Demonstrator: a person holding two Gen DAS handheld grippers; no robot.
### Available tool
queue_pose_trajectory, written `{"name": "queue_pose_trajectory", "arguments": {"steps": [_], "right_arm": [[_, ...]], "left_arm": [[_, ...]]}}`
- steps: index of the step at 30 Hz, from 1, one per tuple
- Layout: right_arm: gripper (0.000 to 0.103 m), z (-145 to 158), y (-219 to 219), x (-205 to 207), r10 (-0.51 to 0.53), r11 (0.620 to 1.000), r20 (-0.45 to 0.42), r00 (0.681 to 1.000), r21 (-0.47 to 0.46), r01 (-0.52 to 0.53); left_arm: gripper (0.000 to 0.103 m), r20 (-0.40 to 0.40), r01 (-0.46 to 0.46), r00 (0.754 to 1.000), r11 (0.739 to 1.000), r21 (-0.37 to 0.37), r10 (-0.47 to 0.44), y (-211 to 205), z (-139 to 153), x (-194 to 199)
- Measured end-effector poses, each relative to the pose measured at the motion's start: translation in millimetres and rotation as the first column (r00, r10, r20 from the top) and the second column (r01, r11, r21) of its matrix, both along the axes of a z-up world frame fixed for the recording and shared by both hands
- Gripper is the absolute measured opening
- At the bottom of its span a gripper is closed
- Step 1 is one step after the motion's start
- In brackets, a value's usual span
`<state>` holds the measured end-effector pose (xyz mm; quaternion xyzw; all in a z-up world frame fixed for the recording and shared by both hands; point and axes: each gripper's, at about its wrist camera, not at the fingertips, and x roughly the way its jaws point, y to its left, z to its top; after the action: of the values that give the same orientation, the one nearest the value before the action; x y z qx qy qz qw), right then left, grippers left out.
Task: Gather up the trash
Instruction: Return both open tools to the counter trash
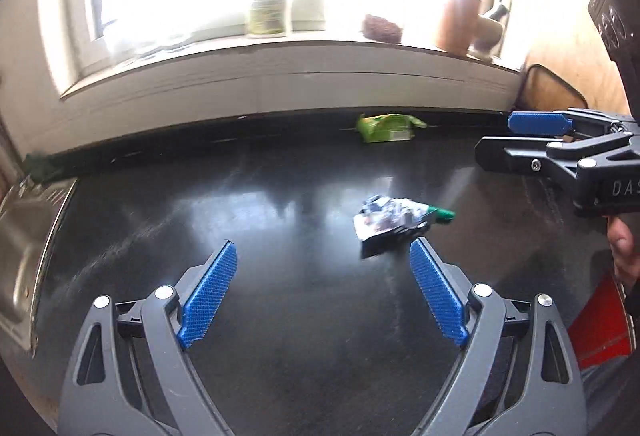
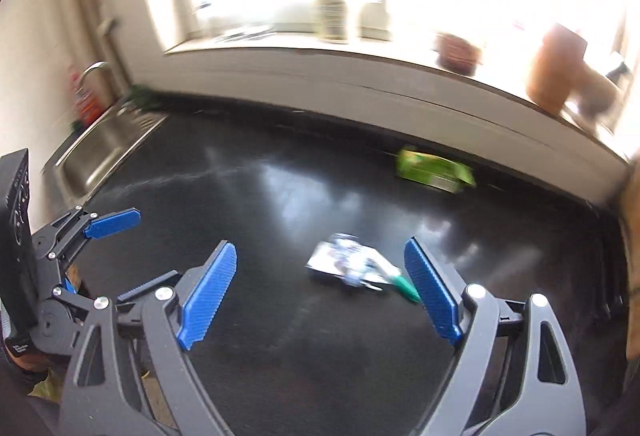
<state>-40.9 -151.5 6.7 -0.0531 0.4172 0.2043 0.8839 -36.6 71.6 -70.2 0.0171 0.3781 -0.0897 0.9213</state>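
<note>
Crumpled silver wrapper point(image 1: 390, 224) with green end: on black countertop point(image 1: 280, 196), mid-surface, apart from both tools. Green packet point(image 1: 386, 128): at counter's back edge, below windowsill point(image 1: 280, 52). Left gripper point(image 1: 323, 256): jaws spread, nothing between. Right gripper point(image 2: 320, 256): jaws spread, empty. Steel sink point(image 2: 96, 152): counter's left end. Sill items blurred, possibly jars.

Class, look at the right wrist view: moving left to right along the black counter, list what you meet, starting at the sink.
Sink → left gripper → silver crumpled wrapper → green packet near the back wall.
</note>
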Motion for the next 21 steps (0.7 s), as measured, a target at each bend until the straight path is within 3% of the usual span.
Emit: {"name": "queue_pose_trajectory", "arguments": {"steps": [4,8,12,21], "right_arm": [[0.083,-7,-61,-2,-0.112,0.994,-0.012,0.994,0.004,0.112],[0.083,-22,-92,-5,-0.137,0.991,-0.036,0.990,-0.002,0.137],[0.083,-37,-94,-1,-0.104,0.995,-0.068,0.992,-0.007,0.104],[0.080,-93,-82,38,0.051,0.998,-0.152,0.987,-0.034,-0.057]], "left_arm": [[0.086,-0.002,0.106,0.994,0.994,0.011,-0.106,-46,0,19],[0.086,-0.030,0.165,0.986,0.986,0.036,-0.164,-68,-7,21],[0.086,-0.072,0.178,0.982,0.983,0.047,-0.174,-74,-20,32],[0.086,-0.221,0.103,0.970,0.995,0.013,-0.098,-81,-65,88]]}}
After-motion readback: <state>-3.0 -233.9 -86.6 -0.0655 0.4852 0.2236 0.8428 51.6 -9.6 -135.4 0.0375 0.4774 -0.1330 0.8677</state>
